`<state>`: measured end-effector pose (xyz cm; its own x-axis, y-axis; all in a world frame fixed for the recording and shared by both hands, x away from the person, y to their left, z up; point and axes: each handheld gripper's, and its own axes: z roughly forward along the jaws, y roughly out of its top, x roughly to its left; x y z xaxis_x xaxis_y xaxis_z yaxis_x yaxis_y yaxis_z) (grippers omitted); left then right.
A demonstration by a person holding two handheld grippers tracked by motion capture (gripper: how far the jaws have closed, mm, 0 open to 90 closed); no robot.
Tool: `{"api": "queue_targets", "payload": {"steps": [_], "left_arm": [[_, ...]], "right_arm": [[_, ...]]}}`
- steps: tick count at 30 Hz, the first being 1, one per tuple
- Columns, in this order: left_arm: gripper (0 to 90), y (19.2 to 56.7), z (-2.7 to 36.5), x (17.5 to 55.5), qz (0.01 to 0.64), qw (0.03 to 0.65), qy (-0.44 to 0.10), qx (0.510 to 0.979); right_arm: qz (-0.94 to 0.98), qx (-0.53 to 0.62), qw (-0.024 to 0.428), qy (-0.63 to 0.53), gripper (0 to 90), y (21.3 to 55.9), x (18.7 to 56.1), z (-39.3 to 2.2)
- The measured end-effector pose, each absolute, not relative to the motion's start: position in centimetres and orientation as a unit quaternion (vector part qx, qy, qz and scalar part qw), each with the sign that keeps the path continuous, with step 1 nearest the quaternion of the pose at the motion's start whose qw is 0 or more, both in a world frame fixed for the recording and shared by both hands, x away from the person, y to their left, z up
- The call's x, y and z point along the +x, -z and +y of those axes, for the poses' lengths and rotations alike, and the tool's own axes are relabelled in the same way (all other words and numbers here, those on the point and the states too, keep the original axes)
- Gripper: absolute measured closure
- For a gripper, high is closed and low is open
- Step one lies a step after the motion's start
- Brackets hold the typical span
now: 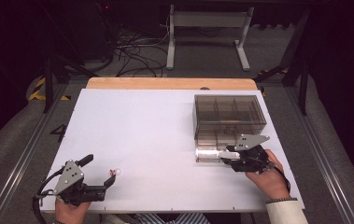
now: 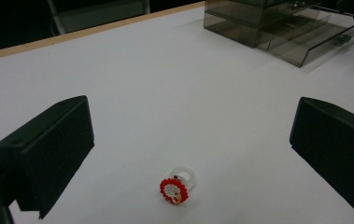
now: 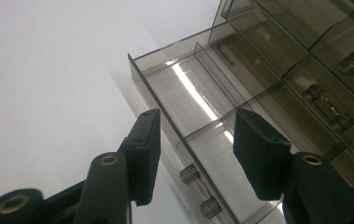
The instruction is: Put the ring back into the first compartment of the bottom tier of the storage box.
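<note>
Red ring point(image 2: 174, 189) lies between left gripper point(image 2: 188, 154) jaws.

High view: fixed above the near edge, looking forward and down over the whole white counter point(image 1: 156, 135). Left gripper view: low and close to the surface, facing across toward the smoky drawer box point(image 2: 282, 28). Right gripper view: tilted, very near that same box point(image 3: 268, 84), shared by all three.
</note>
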<state>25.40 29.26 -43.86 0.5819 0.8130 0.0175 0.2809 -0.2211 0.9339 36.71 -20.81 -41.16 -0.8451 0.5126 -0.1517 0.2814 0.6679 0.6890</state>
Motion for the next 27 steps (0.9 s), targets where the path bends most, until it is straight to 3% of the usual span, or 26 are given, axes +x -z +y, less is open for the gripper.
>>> {"api": "queue_targets", "payload": {"steps": [27], "left_arm": [[0.9, 42.4, 29.6, 25.3, 0.367, 0.506, -0.262, 0.736]], "right_arm": [[0.877, 0.217, 0.172, -0.393, 26.4, 40.3, 36.3, -20.7]]}}
